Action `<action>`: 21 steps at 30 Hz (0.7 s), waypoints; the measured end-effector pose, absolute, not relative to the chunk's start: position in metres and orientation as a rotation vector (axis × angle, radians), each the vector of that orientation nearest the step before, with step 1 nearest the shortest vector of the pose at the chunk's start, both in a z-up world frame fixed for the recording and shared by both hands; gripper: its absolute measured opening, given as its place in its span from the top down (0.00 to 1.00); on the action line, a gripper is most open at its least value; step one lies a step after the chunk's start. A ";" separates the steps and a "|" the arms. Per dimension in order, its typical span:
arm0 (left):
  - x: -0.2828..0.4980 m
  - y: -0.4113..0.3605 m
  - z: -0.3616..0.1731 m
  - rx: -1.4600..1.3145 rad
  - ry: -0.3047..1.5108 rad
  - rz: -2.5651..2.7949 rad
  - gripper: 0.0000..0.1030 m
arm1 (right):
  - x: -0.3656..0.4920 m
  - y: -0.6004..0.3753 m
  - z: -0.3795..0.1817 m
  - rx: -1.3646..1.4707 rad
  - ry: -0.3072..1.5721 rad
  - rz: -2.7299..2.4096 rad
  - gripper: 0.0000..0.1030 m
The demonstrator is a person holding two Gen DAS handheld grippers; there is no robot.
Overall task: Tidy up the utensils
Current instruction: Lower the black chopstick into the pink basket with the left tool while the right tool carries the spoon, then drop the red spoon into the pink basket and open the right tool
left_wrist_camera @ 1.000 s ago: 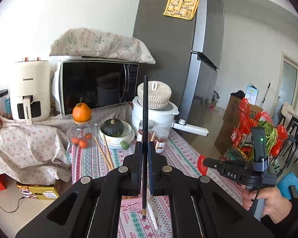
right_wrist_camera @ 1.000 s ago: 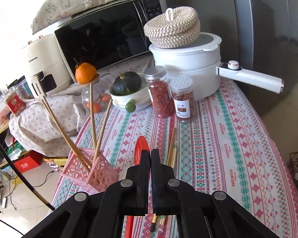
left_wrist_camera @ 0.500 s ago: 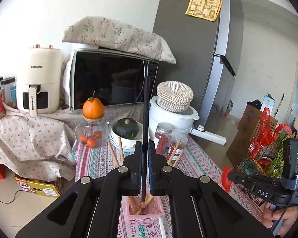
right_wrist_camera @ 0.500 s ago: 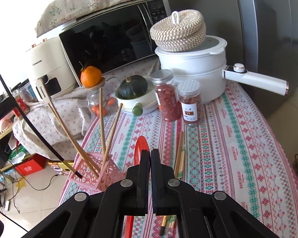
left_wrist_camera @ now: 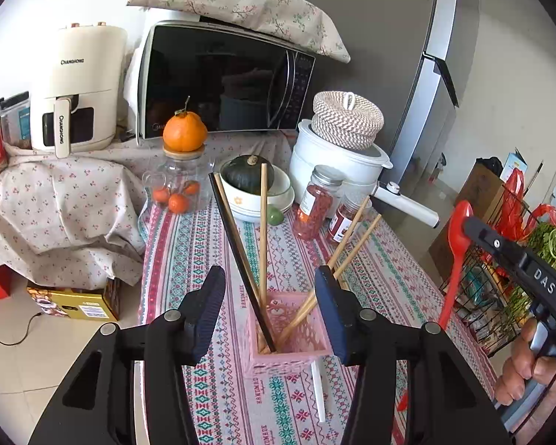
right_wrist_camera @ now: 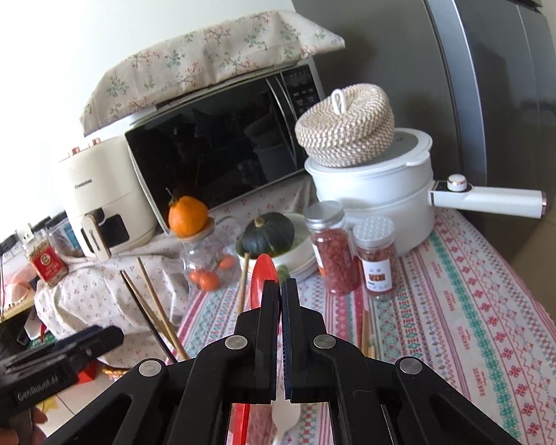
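A pink lattice basket (left_wrist_camera: 291,337) stands on the patterned tablecloth and holds several wooden chopsticks (left_wrist_camera: 263,230) and one black chopstick (left_wrist_camera: 237,256). My left gripper (left_wrist_camera: 268,282) is open and empty just above and in front of the basket. My right gripper (right_wrist_camera: 280,285) is shut on a red spoon (right_wrist_camera: 261,274), bowl end up; it also shows at the right of the left wrist view (left_wrist_camera: 454,244). A white spoon (right_wrist_camera: 285,421) lies on the cloth below the right gripper, and its handle (left_wrist_camera: 318,389) shows by the basket.
At the back stand a microwave (left_wrist_camera: 222,81), an air fryer (left_wrist_camera: 78,89), a white pot (left_wrist_camera: 337,163) with a woven lid, two spice jars (left_wrist_camera: 315,204), a bowl with a green squash (left_wrist_camera: 248,178) and a glass jar with oranges (left_wrist_camera: 181,185). More chopsticks (right_wrist_camera: 365,330) lie on the cloth.
My left gripper has opened and let the black chopstick go into the pink basket. My right gripper has lifted the red spoon off the cloth and tilted upward.
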State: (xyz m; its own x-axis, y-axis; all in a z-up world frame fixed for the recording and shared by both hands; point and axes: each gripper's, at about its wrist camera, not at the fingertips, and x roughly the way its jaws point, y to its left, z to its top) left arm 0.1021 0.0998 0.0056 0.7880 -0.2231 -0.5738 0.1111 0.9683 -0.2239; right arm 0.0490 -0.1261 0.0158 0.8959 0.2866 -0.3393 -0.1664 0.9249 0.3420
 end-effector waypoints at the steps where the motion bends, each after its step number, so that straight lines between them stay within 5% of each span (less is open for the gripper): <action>1: 0.099 0.102 0.005 -0.181 0.649 -0.182 0.48 | 0.050 -0.122 0.017 0.312 0.381 0.233 0.99; 21: 0.086 0.123 -0.038 -0.171 0.853 -0.180 0.41 | 0.088 -0.048 0.008 0.228 0.212 0.018 0.99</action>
